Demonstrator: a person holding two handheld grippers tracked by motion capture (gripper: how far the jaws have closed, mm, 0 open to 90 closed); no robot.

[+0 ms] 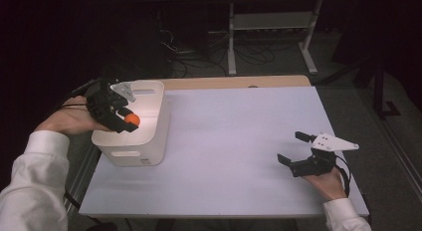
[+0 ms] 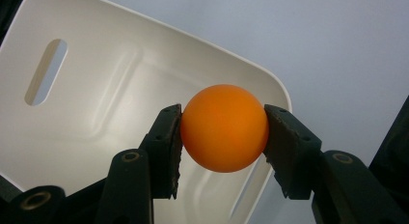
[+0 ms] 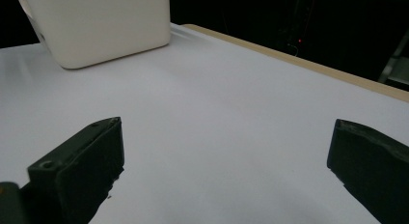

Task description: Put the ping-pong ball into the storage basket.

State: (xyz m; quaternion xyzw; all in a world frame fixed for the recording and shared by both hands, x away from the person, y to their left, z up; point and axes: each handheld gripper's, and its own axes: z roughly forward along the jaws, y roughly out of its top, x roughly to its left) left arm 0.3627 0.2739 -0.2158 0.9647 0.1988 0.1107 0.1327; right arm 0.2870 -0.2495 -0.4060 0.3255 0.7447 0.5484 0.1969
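Fingers (image 2: pixel 166 147) of your left gripper (image 2: pixel 223 137) are closed on the orange ball (image 2: pixel 224 127), one pad on each side at about its widest line, with the ball held above the open top of the white bin (image 2: pixel 111 89). From the high view, the left gripper (image 1: pixel 115 111) sits over the bin's near-left rim, so the ball (image 1: pixel 132 119) hangs inside the outline of the bin (image 1: pixel 149 141), which stands at the left edge of the white table (image 1: pixel 234 141). Your right gripper (image 1: pixel 298 154) rests low at the right side of the table, well apart from the bin, its jaws spread wide and holding nothing; the right gripper view confirms bare table surface between them. Treat the ball as light, smooth and rigid; it resembles a table-tennis ball, though this is a judgement from appearance only. A round, slick surface offers each flat pad little contact, so keep the grip across the widest line; a hold off that line is likely to squeeze the ball out. Apply moderate pressure, since a thin shell may dent. Expect it to bounce and roll if released from height.
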